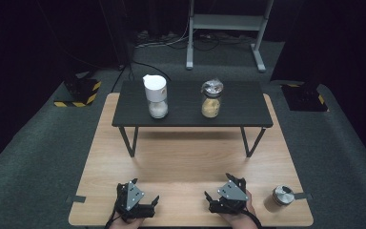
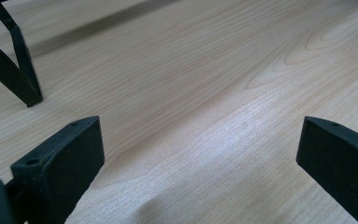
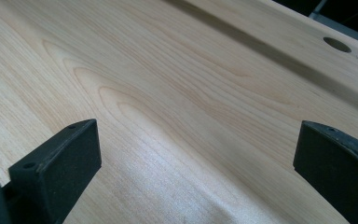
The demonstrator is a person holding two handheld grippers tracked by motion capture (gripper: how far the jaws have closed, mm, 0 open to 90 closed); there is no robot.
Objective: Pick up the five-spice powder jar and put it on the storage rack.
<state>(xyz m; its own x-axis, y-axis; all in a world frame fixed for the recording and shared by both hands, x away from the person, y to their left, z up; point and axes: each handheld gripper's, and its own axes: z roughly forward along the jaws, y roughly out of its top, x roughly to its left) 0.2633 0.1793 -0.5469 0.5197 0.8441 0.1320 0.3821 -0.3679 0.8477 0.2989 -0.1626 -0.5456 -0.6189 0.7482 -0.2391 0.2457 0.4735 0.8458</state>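
Small jar (image 1: pixel 281 196) with a metal lid stands on the table (image 1: pixel 186 157) near its front right corner, just beside the right gripper (image 1: pixel 218 199). Left gripper (image 1: pixel 147 202) rests well apart. Both sets of fingers (image 2: pixel 60 163) spread wide, grasping nothing. Two jars on the black shelf (image 1: pixel 190 102) beyond.

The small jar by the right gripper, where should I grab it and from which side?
Grip the small jar around its brown body, below the metal lid. It stands upright on the table, just right of the right gripper, so come in level from its left with the jaws, already open, either side of it.
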